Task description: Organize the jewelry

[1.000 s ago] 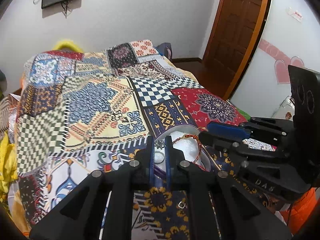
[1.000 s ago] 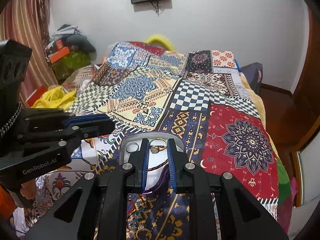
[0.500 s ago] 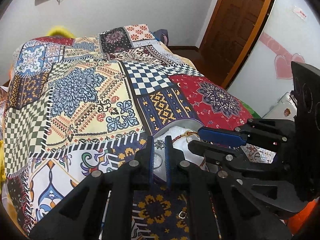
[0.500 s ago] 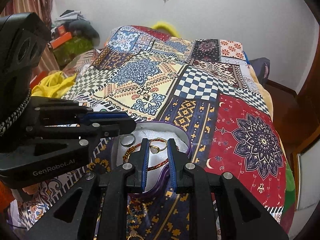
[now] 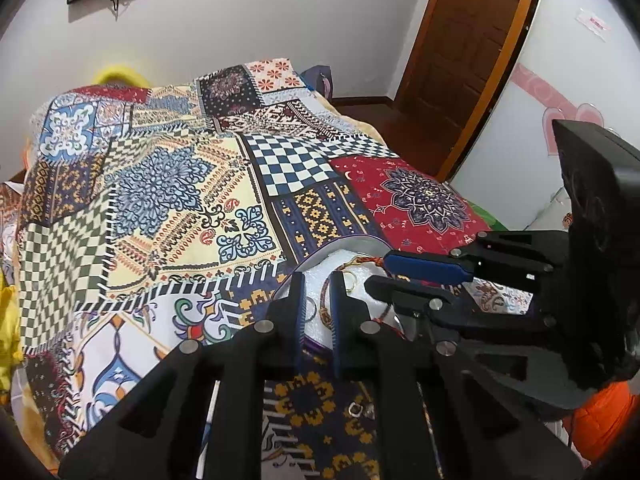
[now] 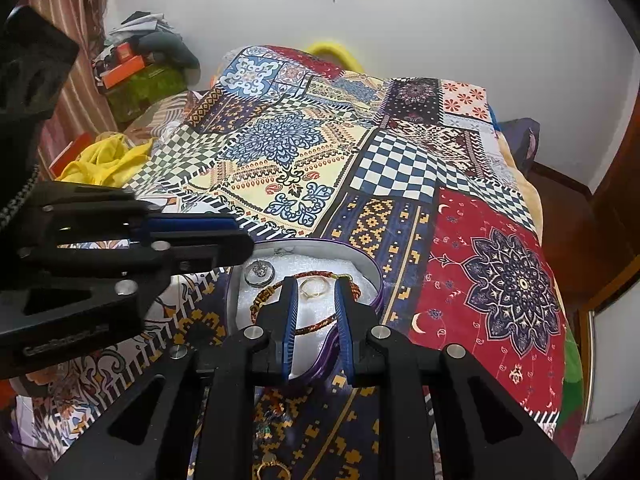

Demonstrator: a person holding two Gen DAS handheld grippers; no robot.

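Observation:
A round purple-rimmed tin (image 6: 372, 276) with white lining lies on the patchwork bed; it also shows in the left wrist view (image 5: 316, 258). Inside are a gold ring (image 6: 313, 286), a braided red cord bracelet (image 6: 316, 326) and a silver ring (image 6: 259, 271). My right gripper (image 6: 316, 294) hovers over the tin, jaws slightly apart with the gold ring in the gap, holding nothing I can see. My left gripper (image 5: 318, 292) hovers at the tin's left rim, jaws narrowly apart, the red cord (image 5: 325, 304) visible between them. Whether it grips the cord is unclear.
More loose jewelry lies on the bedspread in front of the tin: a small silver piece (image 5: 354, 410) and a gold ring (image 6: 272, 470). A wooden door (image 5: 468, 40) stands at the right. Yellow cloth (image 6: 104, 160) and boxes lie left of the bed.
Both grippers have shifted over the tin. The right gripper's jaws have opened a little wider around the gold ring. The left gripper has moved right, over the tin's rim.

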